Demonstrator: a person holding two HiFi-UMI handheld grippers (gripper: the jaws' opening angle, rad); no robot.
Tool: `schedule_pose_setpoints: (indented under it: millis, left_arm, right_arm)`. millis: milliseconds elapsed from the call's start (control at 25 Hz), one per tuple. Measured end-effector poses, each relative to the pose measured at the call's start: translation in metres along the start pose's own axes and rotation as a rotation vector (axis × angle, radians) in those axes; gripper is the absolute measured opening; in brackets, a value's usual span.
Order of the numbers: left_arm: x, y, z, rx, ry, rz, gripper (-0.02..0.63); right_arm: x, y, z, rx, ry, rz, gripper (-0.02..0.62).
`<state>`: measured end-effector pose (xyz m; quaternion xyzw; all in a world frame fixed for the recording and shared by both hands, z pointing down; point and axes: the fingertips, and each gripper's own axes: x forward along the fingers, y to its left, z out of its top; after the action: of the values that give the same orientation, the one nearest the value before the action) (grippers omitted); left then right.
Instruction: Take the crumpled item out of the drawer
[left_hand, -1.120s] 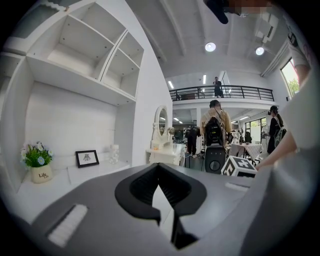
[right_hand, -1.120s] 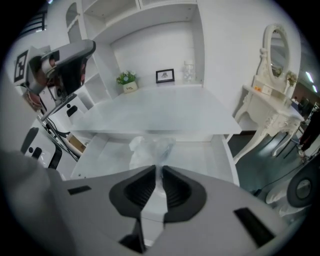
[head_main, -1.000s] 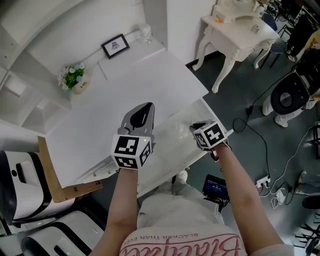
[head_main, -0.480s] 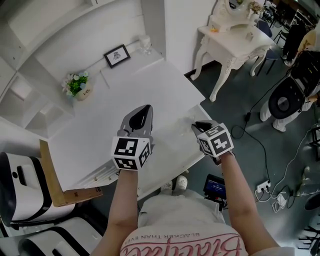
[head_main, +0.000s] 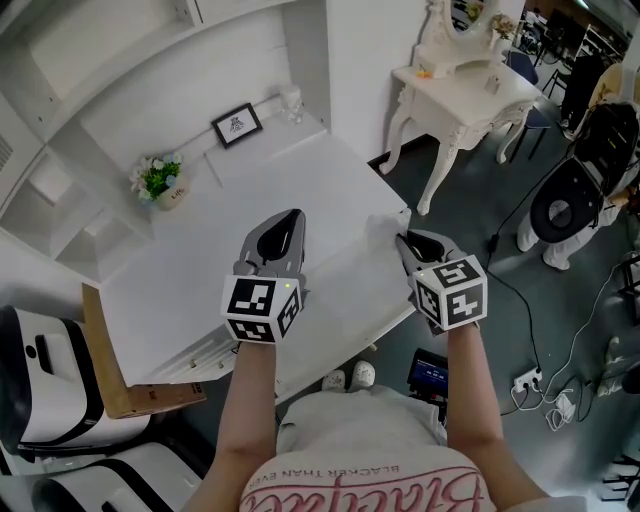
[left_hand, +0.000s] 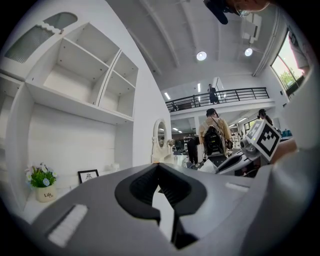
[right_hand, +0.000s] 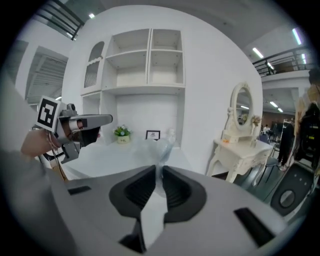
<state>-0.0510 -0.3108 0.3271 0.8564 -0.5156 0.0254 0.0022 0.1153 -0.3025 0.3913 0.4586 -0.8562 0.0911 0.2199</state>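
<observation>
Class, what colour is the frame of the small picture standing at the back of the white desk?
Black. The picture frame shows best in the head view.

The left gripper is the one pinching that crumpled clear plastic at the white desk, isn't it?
Not the left: the right gripper is pinching the crumpled clear plastic at the white desk, as the right gripper view shows. The left gripper has its jaws together with nothing between them.
</observation>
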Motion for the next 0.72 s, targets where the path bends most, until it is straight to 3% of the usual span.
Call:
schedule_pose_setpoints:
  millis: [320,720]
  left_arm:
    - [-0.005,0.001,0.026,0.018,-0.064,0.005,0.009]
    - [-0.021,0.004,0.083,0.061,-0.193,0.027,0.009]
  right_arm:
    - [-0.035,-0.001,0.055,-0.024,-0.156,-0.071,0.049]
    - [-0.077,0.002,0.105,-0.137,-0.308,-0.147,0.049]
